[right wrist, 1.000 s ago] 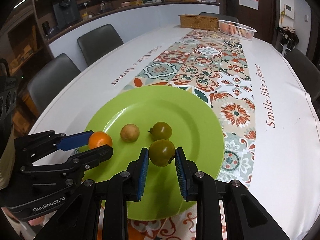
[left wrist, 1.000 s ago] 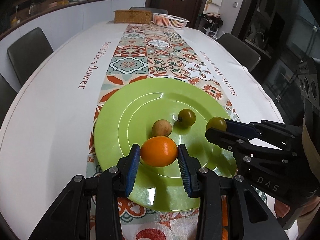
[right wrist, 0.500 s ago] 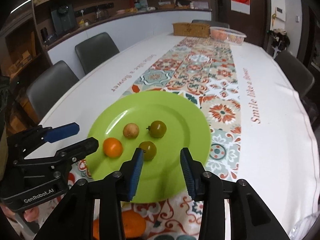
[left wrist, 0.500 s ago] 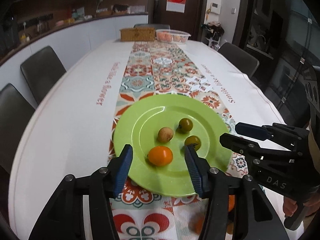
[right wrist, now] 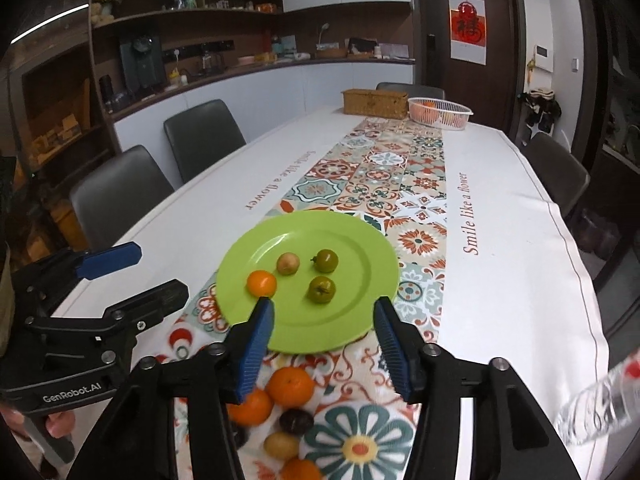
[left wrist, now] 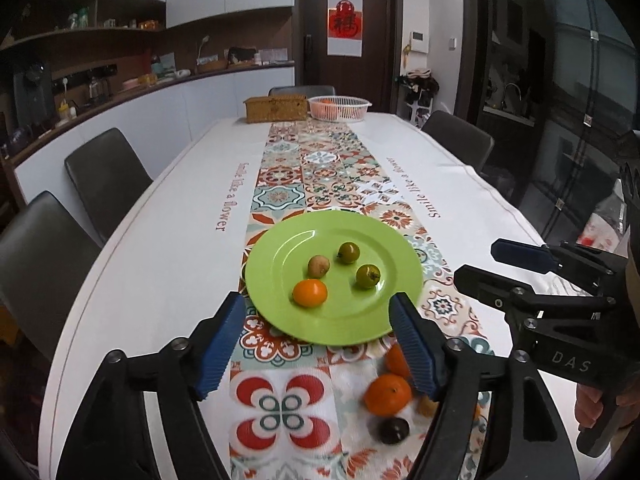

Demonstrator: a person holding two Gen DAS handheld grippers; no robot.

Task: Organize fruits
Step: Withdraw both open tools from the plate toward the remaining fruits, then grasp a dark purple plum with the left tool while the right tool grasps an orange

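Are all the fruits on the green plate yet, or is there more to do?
Four are on the green plate: a small orange, a tan fruit and two green tomatoes. Both tongs, left and right, are open and empty. Oranges, a dark plum and a yellowish fruit wait on the tablecloth.

A: Left wrist view?
B: Looks forward down the bench (left wrist: 168, 256), above and near the green plate (left wrist: 384, 304).
A: Right?
B: Same direction, from the right; both share plate (right wrist: 360, 320) and runner.
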